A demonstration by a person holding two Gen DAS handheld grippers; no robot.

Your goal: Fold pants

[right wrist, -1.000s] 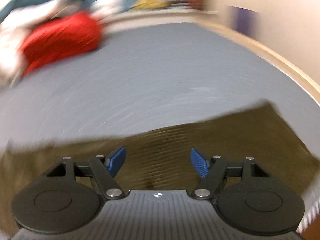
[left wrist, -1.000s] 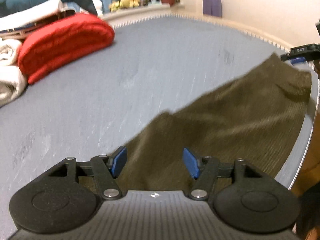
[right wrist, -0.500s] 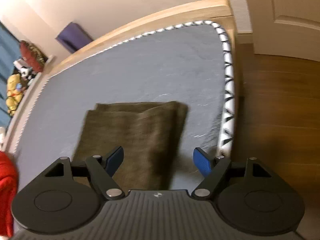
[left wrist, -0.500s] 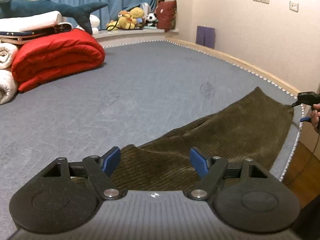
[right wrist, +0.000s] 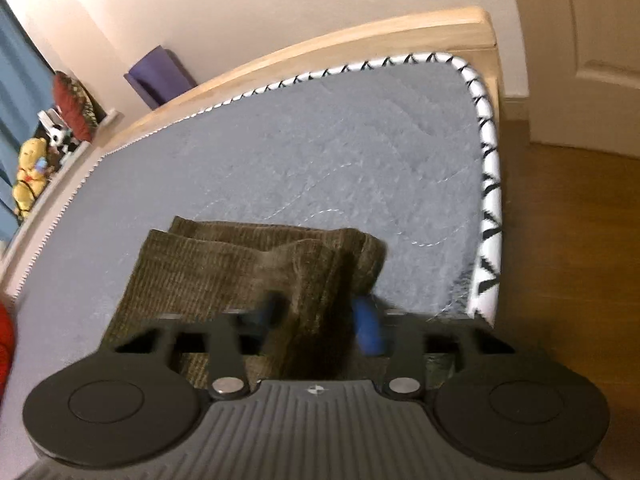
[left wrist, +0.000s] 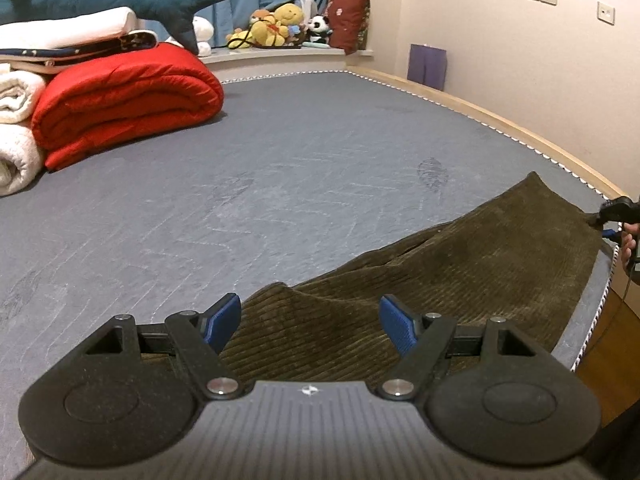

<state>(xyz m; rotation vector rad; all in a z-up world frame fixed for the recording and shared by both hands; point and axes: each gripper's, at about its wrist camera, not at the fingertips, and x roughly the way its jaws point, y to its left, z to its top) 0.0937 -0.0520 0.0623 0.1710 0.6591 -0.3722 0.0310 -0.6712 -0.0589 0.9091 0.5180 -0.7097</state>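
Olive corduroy pants lie folded lengthwise on the grey mattress, running from my left gripper to the right edge. My left gripper hovers open over the near end, where a low ridge of cloth rises between its blue pads without touching them. In the right wrist view the pants end near the mattress corner. My right gripper is closing, and a bunched fold of cloth is pinched between its pads. That right gripper, with a hand behind it, also shows at the pants' far right corner.
A red folded quilt, white rolled blankets and a plush shark are stacked at the far left. Soft toys line the window ledge. The mattress's stitched edge and wooden floor lie to the right.
The right gripper swung and rolled over to the pants' end by the mattress corner, then its jaws narrowed onto a fold of cloth. The left gripper stayed put, its jaws a little wider.
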